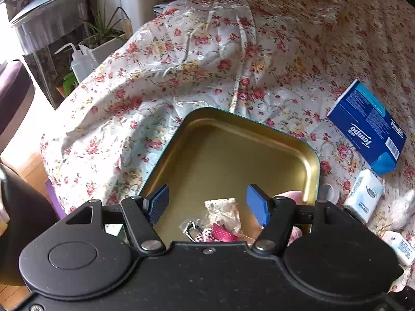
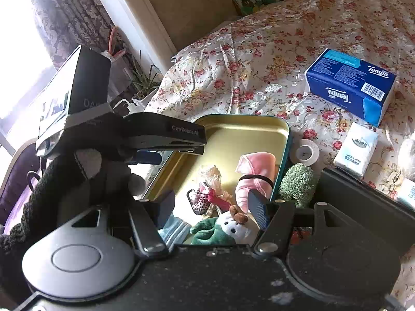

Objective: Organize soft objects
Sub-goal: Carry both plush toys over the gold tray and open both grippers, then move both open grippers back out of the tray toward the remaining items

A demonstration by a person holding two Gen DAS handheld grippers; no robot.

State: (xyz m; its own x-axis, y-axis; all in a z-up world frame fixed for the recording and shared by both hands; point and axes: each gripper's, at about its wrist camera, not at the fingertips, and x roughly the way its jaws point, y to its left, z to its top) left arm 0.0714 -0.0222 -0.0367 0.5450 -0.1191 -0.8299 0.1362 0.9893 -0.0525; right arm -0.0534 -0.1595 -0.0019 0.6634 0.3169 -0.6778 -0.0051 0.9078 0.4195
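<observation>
The tin tray (image 2: 284, 140), gold inside with a teal rim, rests on the flowered bedspread (image 2: 259, 59). Inside it lie a pink cloth (image 2: 255, 171) bound with a black hair tie (image 2: 256, 177), a small lace-trimmed doll (image 2: 210, 189), a white and green plush toy (image 2: 225, 229) and a pale blue sock (image 2: 175, 229). A green knitted item (image 2: 297, 181) sits just outside the tray's right rim, near a roll of tape (image 2: 307, 151).

The left gripper (image 1: 207, 202) hangs over the tray, jaws partly apart with nothing between the pads. The right gripper (image 2: 211, 208) hangs over the tray's near end, jaws likewise partly apart and gripping nothing. A blue tissue box (image 2: 350, 85) and a white tissue pack (image 2: 355, 149) lie on the bedspread to the right.
</observation>
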